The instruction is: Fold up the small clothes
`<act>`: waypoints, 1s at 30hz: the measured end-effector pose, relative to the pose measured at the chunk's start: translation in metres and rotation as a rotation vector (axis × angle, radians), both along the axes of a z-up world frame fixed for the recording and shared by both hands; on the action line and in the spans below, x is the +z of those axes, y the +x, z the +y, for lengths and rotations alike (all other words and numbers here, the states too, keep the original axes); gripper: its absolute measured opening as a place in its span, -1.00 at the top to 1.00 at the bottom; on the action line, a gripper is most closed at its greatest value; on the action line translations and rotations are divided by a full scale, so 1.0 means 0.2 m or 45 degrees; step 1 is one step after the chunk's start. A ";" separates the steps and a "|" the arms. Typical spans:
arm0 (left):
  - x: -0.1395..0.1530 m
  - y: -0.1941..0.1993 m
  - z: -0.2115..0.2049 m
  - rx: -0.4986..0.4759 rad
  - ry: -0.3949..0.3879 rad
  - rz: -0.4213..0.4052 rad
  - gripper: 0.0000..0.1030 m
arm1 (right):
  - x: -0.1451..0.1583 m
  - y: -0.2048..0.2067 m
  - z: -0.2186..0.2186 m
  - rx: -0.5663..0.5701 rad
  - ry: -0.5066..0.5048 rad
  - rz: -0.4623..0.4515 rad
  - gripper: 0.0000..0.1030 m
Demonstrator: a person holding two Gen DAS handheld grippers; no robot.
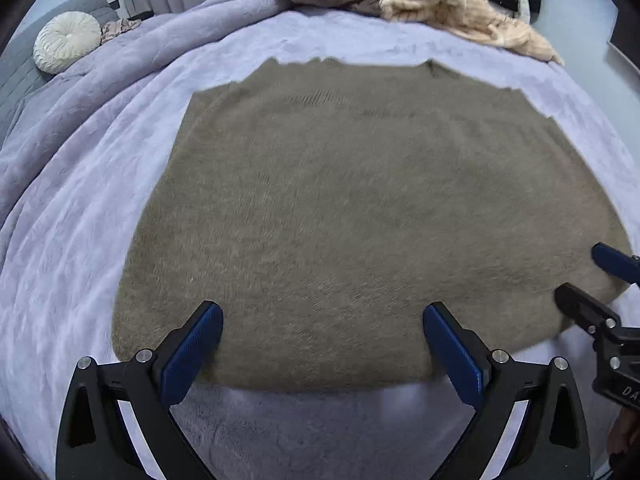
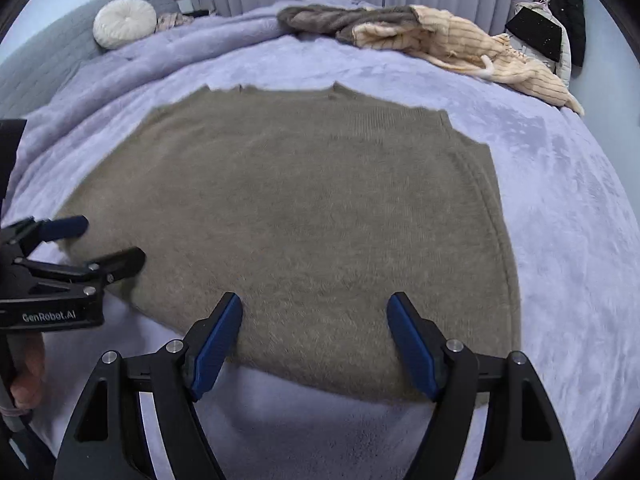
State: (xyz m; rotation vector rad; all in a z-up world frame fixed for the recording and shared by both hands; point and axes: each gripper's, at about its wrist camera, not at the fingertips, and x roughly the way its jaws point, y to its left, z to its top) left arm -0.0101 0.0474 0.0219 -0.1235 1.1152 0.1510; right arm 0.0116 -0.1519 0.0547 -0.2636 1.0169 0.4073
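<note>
A fuzzy taupe knit garment [image 1: 360, 216] lies flat and spread out on the lavender blanket [image 1: 80, 208]; it also shows in the right wrist view [image 2: 304, 216]. My left gripper [image 1: 322, 312] is open and empty, its fingertips over the garment's near edge toward its left side. My right gripper [image 2: 314, 304] is open and empty over the near edge toward its right side. Each gripper shows in the other's view: the right one [image 1: 588, 276] at the garment's right corner, the left one [image 2: 112, 240] at its left corner.
A pile of grey-brown and cream clothes [image 2: 420, 36] lies at the bed's far edge. A round white cushion [image 2: 124, 22] sits on a grey sofa [image 2: 36, 64] at the far left. Dark clothing [image 2: 560, 12] hangs at the far right. Curtains hang behind.
</note>
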 end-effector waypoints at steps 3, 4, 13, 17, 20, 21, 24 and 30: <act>0.00 -0.11 0.11 0.051 -0.087 -0.013 -0.98 | -0.03 -0.02 -0.16 -0.047 0.076 0.003 -0.52; 0.03 -0.16 0.13 0.058 -0.105 -0.023 -0.98 | -0.02 -0.02 -0.22 -0.080 0.093 0.020 -0.52; -0.03 -0.40 0.63 0.389 -0.595 -0.114 -0.98 | 0.14 -0.23 -0.28 -0.114 0.148 -0.021 -0.55; -0.05 -0.33 0.64 0.353 -0.697 -0.160 -0.98 | 0.09 -0.29 -0.18 -0.061 0.160 0.036 -0.55; -0.07 -0.22 0.56 0.276 -0.748 -0.139 -0.98 | 0.07 -0.31 -0.10 -0.013 0.131 0.052 -0.55; -0.08 -0.18 0.54 0.267 -0.730 -0.129 -0.98 | 0.07 -0.31 -0.08 -0.001 0.125 0.054 -0.55; -0.11 -0.10 0.52 0.308 -0.703 -0.132 -0.98 | 0.06 -0.32 -0.04 0.014 0.120 0.067 -0.55; -0.07 -0.08 0.51 0.245 -0.698 -0.196 0.11 | 0.09 -0.27 0.03 0.030 0.121 0.096 -0.55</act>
